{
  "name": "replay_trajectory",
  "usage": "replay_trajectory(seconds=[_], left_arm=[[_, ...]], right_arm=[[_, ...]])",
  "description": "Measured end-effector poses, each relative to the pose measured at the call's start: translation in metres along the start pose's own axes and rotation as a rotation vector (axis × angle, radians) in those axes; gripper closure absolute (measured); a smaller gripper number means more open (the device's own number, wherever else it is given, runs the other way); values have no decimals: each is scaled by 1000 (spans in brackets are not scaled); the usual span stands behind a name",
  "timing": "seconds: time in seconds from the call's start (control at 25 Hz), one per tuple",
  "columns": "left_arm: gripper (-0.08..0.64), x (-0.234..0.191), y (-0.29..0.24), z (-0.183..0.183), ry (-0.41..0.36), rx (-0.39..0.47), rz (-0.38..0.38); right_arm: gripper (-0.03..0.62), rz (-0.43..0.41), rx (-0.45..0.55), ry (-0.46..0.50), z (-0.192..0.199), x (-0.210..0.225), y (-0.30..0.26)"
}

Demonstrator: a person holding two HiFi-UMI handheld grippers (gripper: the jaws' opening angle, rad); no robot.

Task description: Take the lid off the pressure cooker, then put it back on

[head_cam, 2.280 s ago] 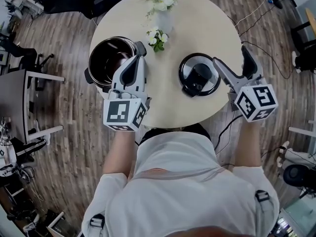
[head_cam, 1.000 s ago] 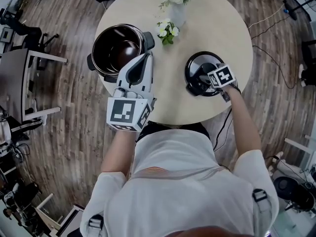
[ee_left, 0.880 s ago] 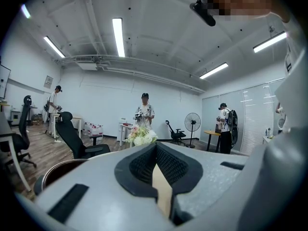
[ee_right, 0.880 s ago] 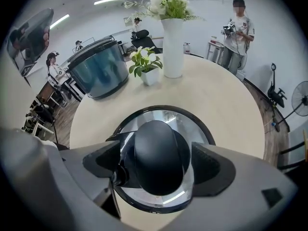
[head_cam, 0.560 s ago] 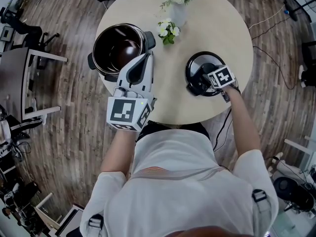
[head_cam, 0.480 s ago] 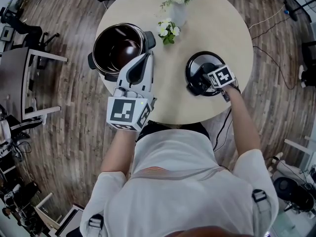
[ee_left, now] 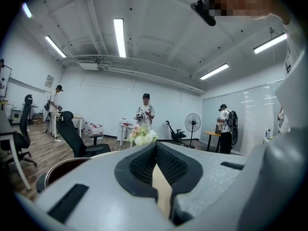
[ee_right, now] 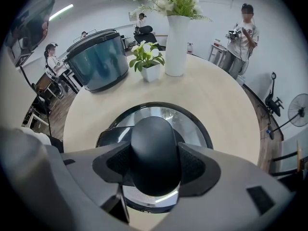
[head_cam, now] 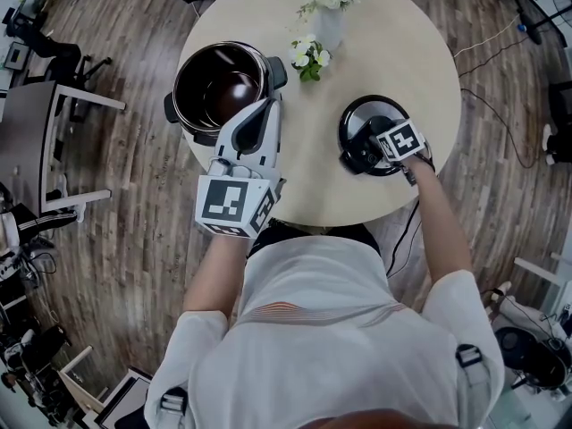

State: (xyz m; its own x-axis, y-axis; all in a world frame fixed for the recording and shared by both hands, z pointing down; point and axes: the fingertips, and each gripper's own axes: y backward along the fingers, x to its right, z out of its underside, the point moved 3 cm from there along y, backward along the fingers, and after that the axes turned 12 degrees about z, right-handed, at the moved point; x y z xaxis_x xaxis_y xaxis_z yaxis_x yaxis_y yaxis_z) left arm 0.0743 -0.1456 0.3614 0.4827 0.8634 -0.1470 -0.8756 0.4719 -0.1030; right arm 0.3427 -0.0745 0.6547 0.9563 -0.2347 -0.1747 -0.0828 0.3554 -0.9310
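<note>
My right gripper (head_cam: 365, 148) points steeply down at the round glass lid with a black rim (head_cam: 356, 114), which lies flat on the pale round wooden table (head_cam: 393, 52), well apart from the open dark metal pressure cooker pot (head_cam: 219, 83) at the table's left side; its jaws have just been closing, and in the right gripper view their ribbed pads (ee_right: 117, 163) press on either side of the lid's rounded black plastic knob (ee_right: 154, 143), so I judge that I have the lid by its knob, though it does not look raised off the table yet; my left gripper (head_cam: 265, 107) has its jaws together with nothing between them, and lies nearly level with its tip at the pot's near-right rim, by the black side handle (head_cam: 275, 71); I cannot tell whether it touches the pot; the pot stands uncovered, so the taking-off half of the task looks done, and the step in hand is the pick-up for putting the lid back; next I need to lift straight up without letting the smooth knob slip between the pads, then carry the lid leftward across the table, keeping on the near side of the small white pot of green and white flowers (head_cam: 311, 58) and the tall white vase of flowers (head_cam: 329, 16), and lower it level onto the pot's rim; my left gripper sits close to where the lid must land, so it will have to draw back or only steady the pot from the side
</note>
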Motion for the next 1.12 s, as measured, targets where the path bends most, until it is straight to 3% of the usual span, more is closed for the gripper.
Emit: replay_trajectory(seconds=[0.24,0.52,0.72,0.88,1.12], left_arm=[[555,-8,9,-2,-5,9,-22],[555,-28,29,-6,1,34,-68],[555,-42,48,-5,7,65,-102],[555,-59,72,-5,27,90,-131],[555,-80,121,-11,31,136,-224]], right_arm=[[308,11,20,15,-2,1,16],[308,48,136,70,-43,15,94],[308,57,200,236,-95,12,181],[308,13,257,353,-148,-11,249],[308,-13,299,533,-241,-60,288]])
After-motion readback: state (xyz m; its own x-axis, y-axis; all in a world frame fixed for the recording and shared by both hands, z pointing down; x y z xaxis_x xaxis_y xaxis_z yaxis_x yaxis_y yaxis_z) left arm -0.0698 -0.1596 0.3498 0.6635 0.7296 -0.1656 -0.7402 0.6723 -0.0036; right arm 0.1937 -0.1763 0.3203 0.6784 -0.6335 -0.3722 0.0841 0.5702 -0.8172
